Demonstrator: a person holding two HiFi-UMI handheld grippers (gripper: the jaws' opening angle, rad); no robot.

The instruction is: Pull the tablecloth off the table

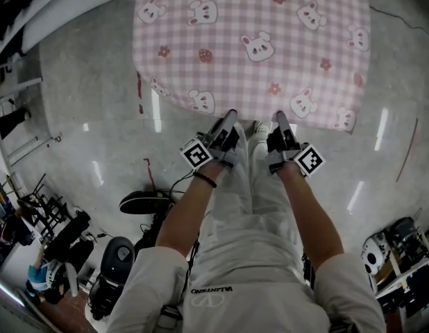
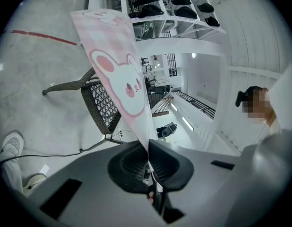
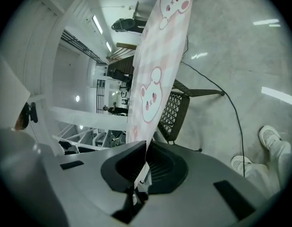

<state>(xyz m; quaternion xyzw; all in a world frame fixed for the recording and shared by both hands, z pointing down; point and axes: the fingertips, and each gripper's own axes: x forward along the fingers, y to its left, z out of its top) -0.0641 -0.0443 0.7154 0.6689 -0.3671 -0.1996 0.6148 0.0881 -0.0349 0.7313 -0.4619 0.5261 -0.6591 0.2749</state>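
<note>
pink gingham tablecloth [image 1: 249, 47], bunny prints, thin hem at the counter's near edge pinched in left tool [image 1: 230, 116], right tool [image 1: 281, 116] too

White short-sleeved shirt [image 1: 270, 283], dark lettering on front; pale trousers [image 1: 253, 186]; white shoes [image 1: 259, 127]; black wristband [image 1: 205, 180] just behind left gripper [image 1: 230, 116] marker cube [image 1: 196, 153].

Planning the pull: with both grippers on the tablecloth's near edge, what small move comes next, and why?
Probably draw both back toward the body together: the left gripper and right gripper are each shut on the tablecloth hem, and it lies spread flat.
</note>
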